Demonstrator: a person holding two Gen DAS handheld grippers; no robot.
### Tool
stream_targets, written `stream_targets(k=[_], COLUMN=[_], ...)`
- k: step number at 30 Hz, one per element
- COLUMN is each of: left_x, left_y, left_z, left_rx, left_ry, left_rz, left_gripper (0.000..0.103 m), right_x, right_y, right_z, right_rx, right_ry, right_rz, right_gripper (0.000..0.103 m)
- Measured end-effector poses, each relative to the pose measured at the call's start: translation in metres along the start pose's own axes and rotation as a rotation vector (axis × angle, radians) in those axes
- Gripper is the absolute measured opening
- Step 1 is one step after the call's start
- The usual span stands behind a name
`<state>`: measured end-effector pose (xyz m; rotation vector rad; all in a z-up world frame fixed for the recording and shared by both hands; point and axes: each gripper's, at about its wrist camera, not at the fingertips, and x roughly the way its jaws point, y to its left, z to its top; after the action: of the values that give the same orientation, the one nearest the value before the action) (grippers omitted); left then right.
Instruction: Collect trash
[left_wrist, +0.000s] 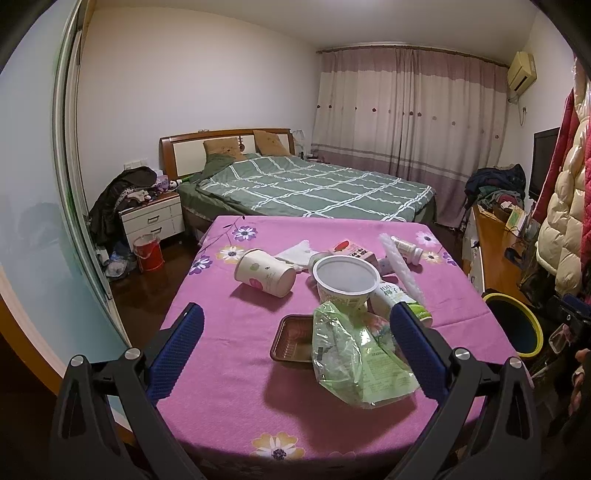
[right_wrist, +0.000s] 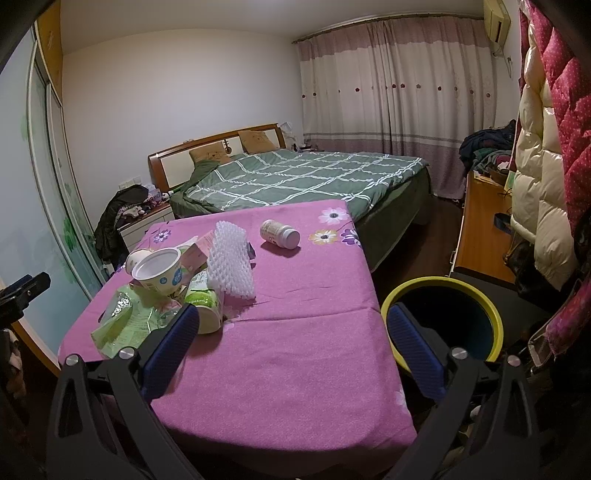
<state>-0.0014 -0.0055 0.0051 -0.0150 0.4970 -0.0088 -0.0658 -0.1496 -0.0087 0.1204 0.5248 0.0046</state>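
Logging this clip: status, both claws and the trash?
Left claw open, empty, over wrapper. Right claw open, empty, near bin. Trash still on table: cups, tray, bottle. Nothing blocking.

Trash pile (right_wrist: 173, 291) on pink table (right_wrist: 295, 350) beside yellow-rimmed bin (right_wrist: 443, 321).

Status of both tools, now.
Left tool: open, holding nothing, above the crumpled green plastic bag.
Right tool: open, holding nothing.
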Motion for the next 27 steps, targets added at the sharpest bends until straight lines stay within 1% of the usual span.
stream_targets(k=[12, 13, 18, 19, 27], left_x=[-0.0028, 0.0021, 0.0, 0.0027, 0.0027], left_y=[-0.0052, 0.0016, -0.0026, 0.0032, 0.0029], left_z=[0.0034, -0.0021, -0.0009, -0.0026, -0.0022], left_rx=[-0.008, -0.002, 0.001, -0.003, -0.001], left_ry=[0.005, 0.002, 0.002, 0.002, 0.005], left_rz=[-0.002, -0.003, -0.001, -0.003, -0.002], left_gripper=[0.099, 0.099, 0.099, 0.099, 0.099], right_x=[0.0011, 0.0012, 0.0018, 0.0018, 0.0021], right_y=[0.0, 0.0001, 0.0001, 0.0, 0.0004], right_z=[0.0015, 0.0016, 0.0016, 0.0015, 0.0014], right_rx=[0.005, 0.005, 0.006, 0.005, 0.007], right_ry=[0.006, 0.007, 0.007, 0.007, 0.01], right_rz=[0.005, 0.005, 0.005, 0.005, 0.003], right_gripper=[0.097, 0.097, 0.097, 0.097, 0.097])
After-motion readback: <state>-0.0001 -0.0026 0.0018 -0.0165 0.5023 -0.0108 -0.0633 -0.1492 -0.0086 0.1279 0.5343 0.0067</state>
